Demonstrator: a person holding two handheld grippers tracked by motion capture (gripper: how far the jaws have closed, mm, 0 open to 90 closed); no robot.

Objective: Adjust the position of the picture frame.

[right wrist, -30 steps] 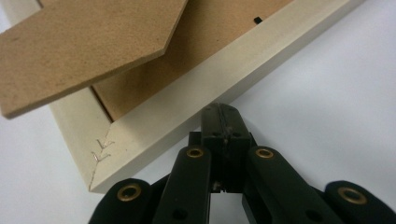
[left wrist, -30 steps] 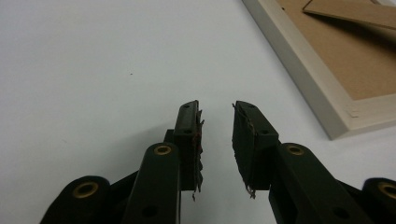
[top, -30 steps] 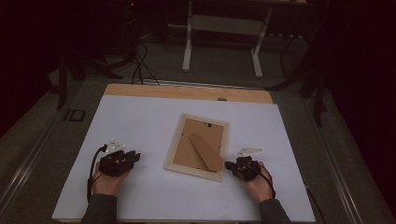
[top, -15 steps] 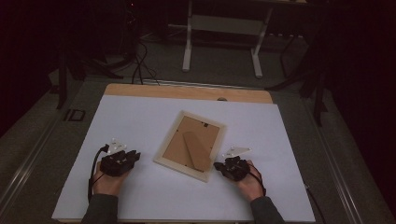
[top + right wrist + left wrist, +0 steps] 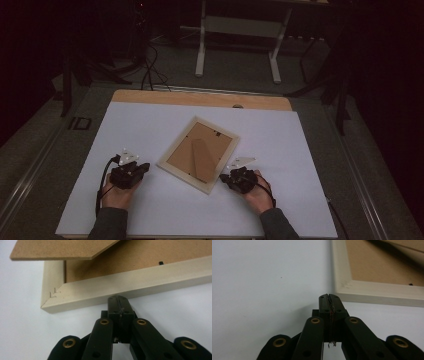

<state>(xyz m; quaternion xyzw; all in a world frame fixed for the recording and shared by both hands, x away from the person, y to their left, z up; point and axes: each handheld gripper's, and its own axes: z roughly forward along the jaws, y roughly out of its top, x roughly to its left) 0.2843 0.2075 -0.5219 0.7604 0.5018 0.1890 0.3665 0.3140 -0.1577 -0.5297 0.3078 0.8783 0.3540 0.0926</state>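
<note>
— What are the two grippers doing right now?

— The right gripper has its jaws pressed flat together with nothing between them. Its closed tip sits right at the outer edge of the picture frame, touching it or as good as; from the right gripper view I can't see a gap.

— And the other one?

— The left gripper has just been closing, and its jaws now meet along the whole seam, empty. It points at a corner of the frame and is just short of it, with a sliver of white between tip and wood.

— Where does the frame lie?

— Face down on the white sheet, near the middle, turned at an angle. You see its brown backing board and the stand flap, which lifts a little off the backing in the right gripper view. The pale wooden border runs all round.

— And the hands?

— Seen from above, the left hand is on the near left of the frame and the right hand at its near right corner. The sheet covers a wooden table whose far strip stays bare.
</note>
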